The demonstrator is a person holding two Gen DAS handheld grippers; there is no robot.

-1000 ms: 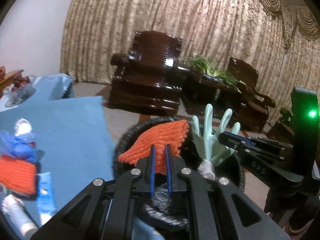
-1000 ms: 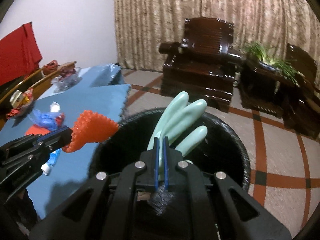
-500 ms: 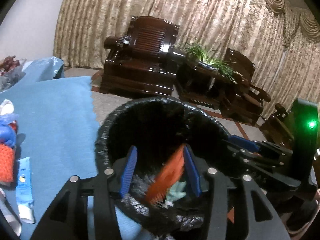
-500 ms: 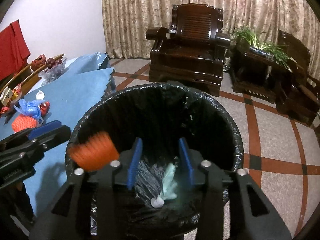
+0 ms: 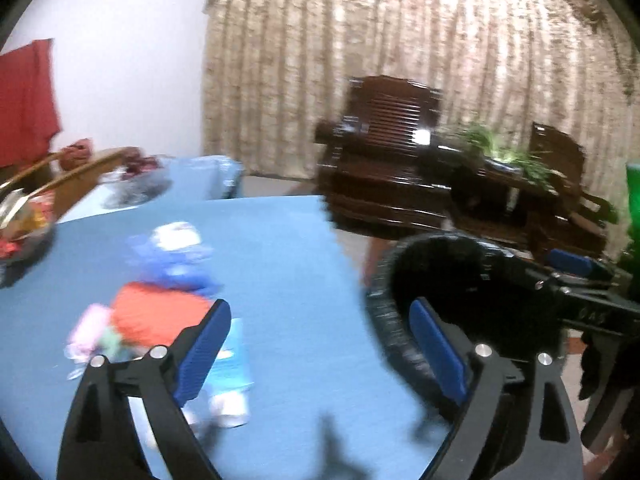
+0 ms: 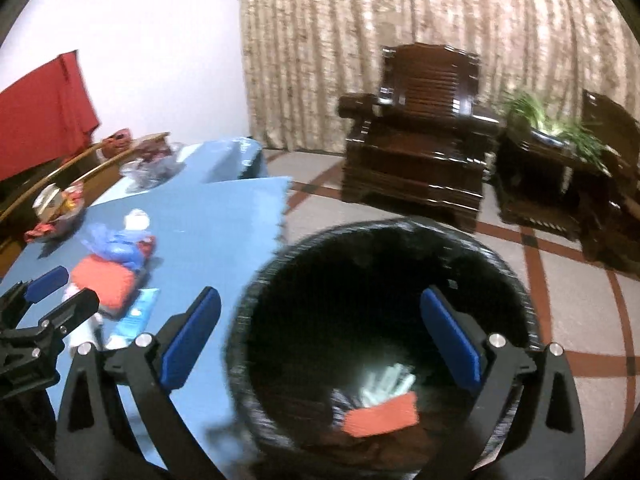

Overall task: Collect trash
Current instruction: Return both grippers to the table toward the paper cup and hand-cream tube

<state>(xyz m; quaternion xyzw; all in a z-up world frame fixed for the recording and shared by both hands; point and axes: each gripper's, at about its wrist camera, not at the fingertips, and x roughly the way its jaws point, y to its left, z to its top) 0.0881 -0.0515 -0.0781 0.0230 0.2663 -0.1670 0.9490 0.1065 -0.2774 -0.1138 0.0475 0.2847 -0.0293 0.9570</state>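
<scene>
Now both the left gripper (image 5: 320,344) and the right gripper (image 6: 320,336) are opening wide, nothing between; the orange foam net (image 5: 156,314) on the left looks light and soft, so pinch its near edge.

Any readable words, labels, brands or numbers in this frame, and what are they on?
"OAS", possibly: faint pale letters on the right tool's black body in the left wrist view, too blurred to be sure.
Blue tube on the table: print too blurred to read.
Nothing else legible.

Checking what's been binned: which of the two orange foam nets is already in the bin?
The orange net lying at the bottom of the black bin, beside the pale glove. The other orange net lies on the blue table.
</scene>
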